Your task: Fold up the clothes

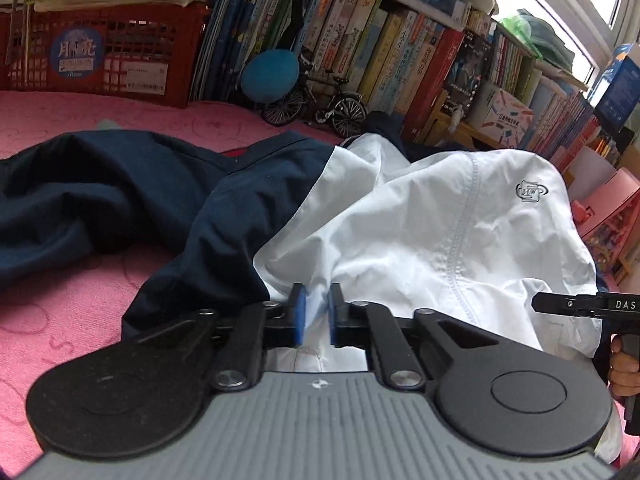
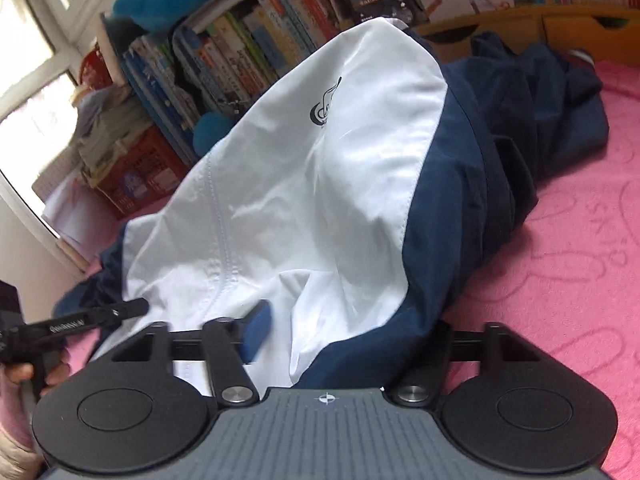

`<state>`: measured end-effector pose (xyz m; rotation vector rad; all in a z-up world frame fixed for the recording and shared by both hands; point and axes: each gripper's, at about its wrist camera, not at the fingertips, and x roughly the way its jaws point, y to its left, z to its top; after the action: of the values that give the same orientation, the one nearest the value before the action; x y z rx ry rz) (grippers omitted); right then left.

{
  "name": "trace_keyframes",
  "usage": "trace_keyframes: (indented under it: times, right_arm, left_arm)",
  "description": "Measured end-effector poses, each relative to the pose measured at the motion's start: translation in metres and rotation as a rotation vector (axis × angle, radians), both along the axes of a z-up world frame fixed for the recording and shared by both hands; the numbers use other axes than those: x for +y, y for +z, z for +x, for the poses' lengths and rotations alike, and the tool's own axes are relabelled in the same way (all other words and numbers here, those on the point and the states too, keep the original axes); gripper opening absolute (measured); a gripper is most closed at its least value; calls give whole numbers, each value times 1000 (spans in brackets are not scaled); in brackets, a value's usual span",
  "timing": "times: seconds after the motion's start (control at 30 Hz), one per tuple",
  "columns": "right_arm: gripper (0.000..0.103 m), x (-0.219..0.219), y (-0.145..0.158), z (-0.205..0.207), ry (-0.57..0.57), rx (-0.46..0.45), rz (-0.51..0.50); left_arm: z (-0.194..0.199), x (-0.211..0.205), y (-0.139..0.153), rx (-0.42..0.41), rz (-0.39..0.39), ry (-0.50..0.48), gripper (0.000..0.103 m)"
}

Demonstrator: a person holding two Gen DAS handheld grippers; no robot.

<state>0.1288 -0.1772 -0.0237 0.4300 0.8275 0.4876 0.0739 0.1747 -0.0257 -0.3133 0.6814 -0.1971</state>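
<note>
A white and navy jacket (image 1: 420,220) with a small dark logo lies bunched on the pink bedspread (image 1: 60,320). My left gripper (image 1: 317,312) is shut on a fold of its white cloth, pinched between the blue pads. In the right wrist view the same jacket (image 2: 300,180) rises in a hump in front of my right gripper (image 2: 344,336), which stands wide open. One blue pad (image 2: 256,332) shows against the white cloth; the other finger is hidden under the navy part. The navy sleeves trail off to the far side.
A crowded bookshelf (image 1: 400,48) runs along the back of the bed. A red crate (image 1: 100,60) with stacked papers, a blue plush ball (image 1: 270,76) and a model bicycle (image 1: 320,108) stand in front of it. A hand (image 1: 624,364) holds the other gripper's handle at the right.
</note>
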Motion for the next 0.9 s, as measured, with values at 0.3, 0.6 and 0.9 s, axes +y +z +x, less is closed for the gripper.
trace_keyframes:
  times: [0.3,0.6,0.9]
  right_arm:
    - [10,-49,67,-81,137,-222,374]
    - [9,-46,48,-130,156,-223,54]
    - [17,27,-5,-163,302,-197,-375]
  left_arm:
    - [-71,9,71,-257,-244,-141,3]
    - [-85,-16,61,-208,50,-87,7]
    - [-19,-109,38,-219,265,-122,27]
